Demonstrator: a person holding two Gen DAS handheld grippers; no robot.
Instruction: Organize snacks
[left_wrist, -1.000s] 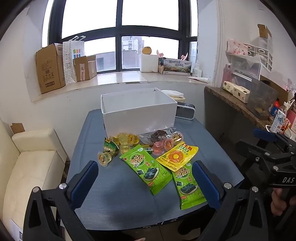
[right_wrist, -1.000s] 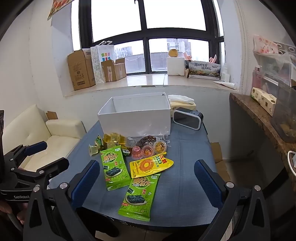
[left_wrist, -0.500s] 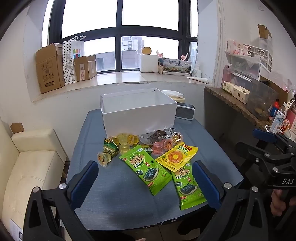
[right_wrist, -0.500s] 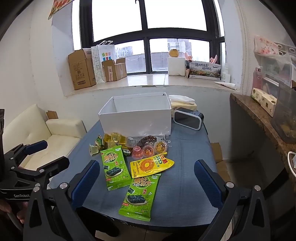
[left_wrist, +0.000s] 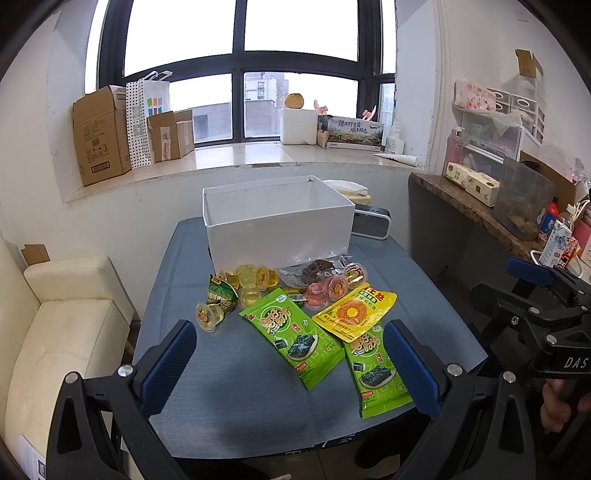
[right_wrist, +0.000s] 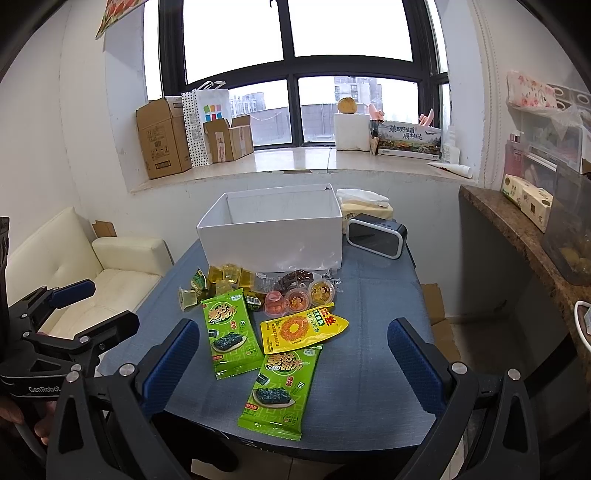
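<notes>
**Both grippers wide over the snack table**

Above the near edge of the blue table (left_wrist: 236, 398), I held my left gripper (left_wrist: 290, 363) with its fingers spread wide and nothing between them. My right gripper (right_wrist: 291, 363) hung the same way, parted and empty, just off the table's front edge.

Closest to my fingers lay two green seaweed packets: one (right_wrist: 229, 338) flat on the cloth, the other (right_wrist: 279, 393) reaching the near edge. A yellow snack pouch (right_wrist: 303, 328) overlapped the top of that nearer packet. Behind these sat a cluster of yellow jelly cups (left_wrist: 255, 280) on the left and pink and orange jelly cups (left_wrist: 328, 290) on the right, with a dark wrapped snack (left_wrist: 317, 267) between them. Beyond the pile, touching it, stood the open white box (right_wrist: 273, 236), with a black speaker (right_wrist: 376, 236) just beside its right side.
</notes>
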